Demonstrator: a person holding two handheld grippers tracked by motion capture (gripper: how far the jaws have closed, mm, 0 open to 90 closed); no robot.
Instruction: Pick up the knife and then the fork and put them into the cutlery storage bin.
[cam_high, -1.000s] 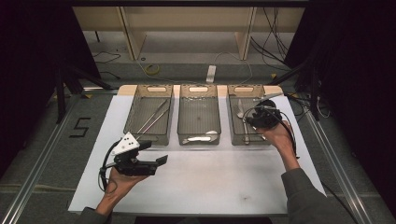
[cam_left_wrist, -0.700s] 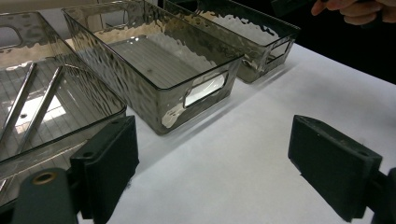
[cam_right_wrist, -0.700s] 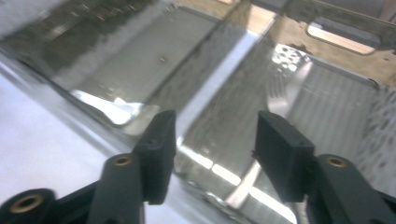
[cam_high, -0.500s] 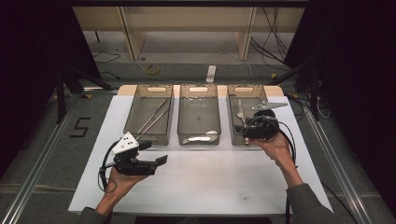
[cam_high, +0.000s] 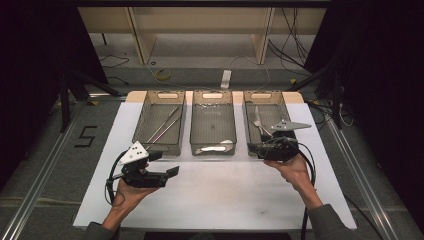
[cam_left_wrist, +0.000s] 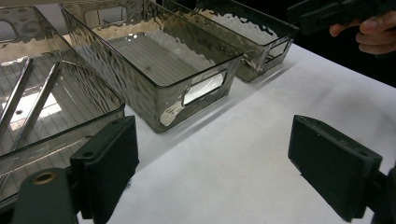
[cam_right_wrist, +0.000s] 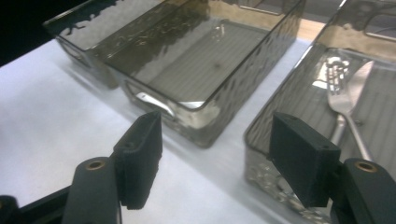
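Note:
Three smoky clear trays stand side by side on a white sheet (cam_high: 225, 200). The left tray (cam_high: 142, 135) holds two long metal rods (cam_high: 165, 125). A pale utensil (cam_high: 212, 148) lies at the front of the middle tray (cam_high: 196, 125). The right tray (cam_high: 248, 125) holds a fork (cam_right_wrist: 337, 100) and another piece of cutlery. My left gripper (cam_high: 165, 163) hovers over the sheet before the left tray, open (cam_left_wrist: 215, 154) and empty. My right gripper (cam_high: 256, 148) hangs at the right tray's front edge. Its jaws (cam_right_wrist: 219, 144) have just been opening, with nothing between them.
Bare white sheet stretches in front of the trays between the two hands. The table's far edge lies just behind the trays, with cables and a wooden frame on the floor beyond. The right hand (cam_left_wrist: 373, 32) appears at the top right of the left gripper view.
My right gripper has drawn back from over the right tray to its front edge, slightly leftward, and its jaws have widened. The left gripper has stayed put.

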